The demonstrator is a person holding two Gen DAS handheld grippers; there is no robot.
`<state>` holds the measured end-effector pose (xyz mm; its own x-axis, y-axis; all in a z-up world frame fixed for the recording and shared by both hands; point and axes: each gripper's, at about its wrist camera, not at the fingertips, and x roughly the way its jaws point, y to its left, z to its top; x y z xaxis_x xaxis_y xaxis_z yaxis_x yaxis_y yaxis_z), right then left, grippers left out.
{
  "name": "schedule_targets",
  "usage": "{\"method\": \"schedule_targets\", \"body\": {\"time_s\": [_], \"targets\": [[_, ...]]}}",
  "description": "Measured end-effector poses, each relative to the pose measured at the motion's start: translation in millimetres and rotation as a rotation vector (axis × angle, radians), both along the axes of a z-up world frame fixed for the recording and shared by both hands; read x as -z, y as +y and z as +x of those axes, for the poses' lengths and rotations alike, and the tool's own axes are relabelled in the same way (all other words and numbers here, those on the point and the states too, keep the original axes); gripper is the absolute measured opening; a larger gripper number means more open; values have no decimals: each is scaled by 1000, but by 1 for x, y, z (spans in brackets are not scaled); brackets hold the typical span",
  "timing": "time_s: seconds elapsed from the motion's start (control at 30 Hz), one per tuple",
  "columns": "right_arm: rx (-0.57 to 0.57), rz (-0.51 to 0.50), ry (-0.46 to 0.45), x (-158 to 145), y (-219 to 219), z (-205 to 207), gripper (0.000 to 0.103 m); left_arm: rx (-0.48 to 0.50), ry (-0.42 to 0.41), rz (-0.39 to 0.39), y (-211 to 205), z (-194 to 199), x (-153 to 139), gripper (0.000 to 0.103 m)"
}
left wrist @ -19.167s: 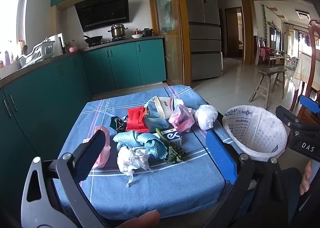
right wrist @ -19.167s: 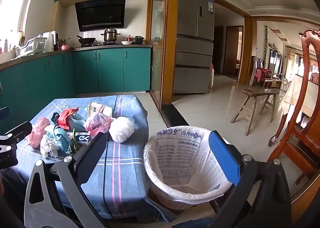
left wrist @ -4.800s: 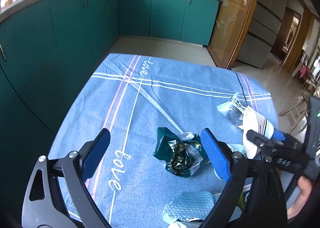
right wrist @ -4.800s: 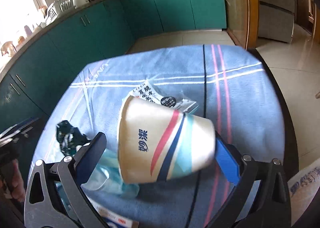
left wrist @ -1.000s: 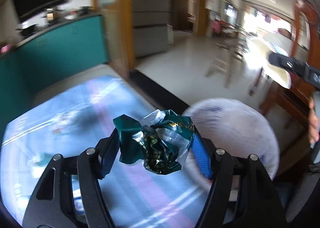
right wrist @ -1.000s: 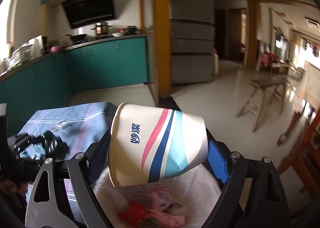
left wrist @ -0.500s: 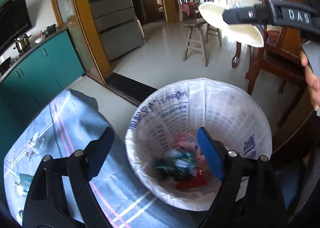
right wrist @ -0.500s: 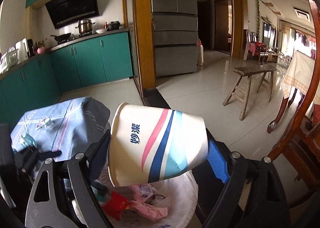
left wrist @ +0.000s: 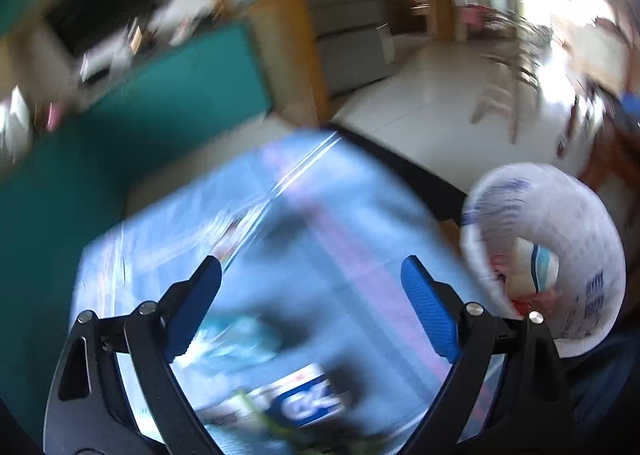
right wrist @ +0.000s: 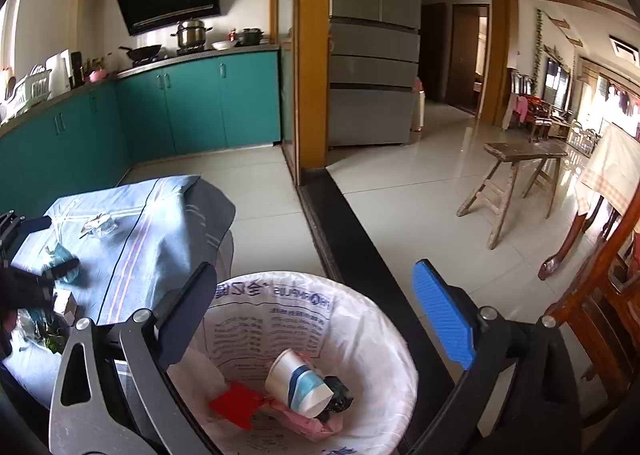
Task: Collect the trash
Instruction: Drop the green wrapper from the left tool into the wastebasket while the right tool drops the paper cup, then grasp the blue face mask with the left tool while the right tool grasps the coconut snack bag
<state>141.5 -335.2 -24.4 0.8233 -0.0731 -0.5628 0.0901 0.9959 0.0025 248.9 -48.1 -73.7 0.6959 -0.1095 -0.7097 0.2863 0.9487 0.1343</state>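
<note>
The counter [right wrist: 132,223], draped in blue cloth, sits left of the bin [right wrist: 360,303], and the bin's white liner gapes wide right under the right tool [right wrist: 316,315]. That tool's jaws have just been opening and now stand spread, nothing between them. Down in the bin lies the cup [right wrist: 298,385], tipped on its side among the rest: a red scrap [right wrist: 236,405], a pink wrapper [right wrist: 304,421], a dark green wrapper [right wrist: 338,395] tucked against the cup.

Over on the left wrist view everything is smeared with blur. The left tool [left wrist: 312,307] hangs over the blue cloth, its jaws also just been opening, spread and empty. The bin shows at the right edge with the cup inside. Still on the counter: a teal crumple [left wrist: 236,339] near the left pad, a blue-and-white box [left wrist: 304,395] below it, and a clear wrapper [right wrist: 98,225] farther back.
</note>
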Motion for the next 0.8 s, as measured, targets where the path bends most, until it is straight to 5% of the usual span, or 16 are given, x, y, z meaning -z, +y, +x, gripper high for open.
{"method": "schedule_targets", "body": {"time_s": [0.1,0.3,0.37,0.47,0.57,0.8], "targets": [[-35,-2,23,5,15,12,96,-68,146,-146,44,22,15,91],[-132,18,51,14,49,35,96,-128,178,-100,69,32,38,88],[-172,74,56,16,60,47,96,-137,203,-88,71,35,46,69],[-219,144,79,21,83,65,96,-158,198,-73,76,35,48,56],[-268,162,127,27,113,88,96,-178,211,-142,89,32,44,42],[-480,196,250,35,229,186,96,-256,197,-188,119,26,40,35]]}}
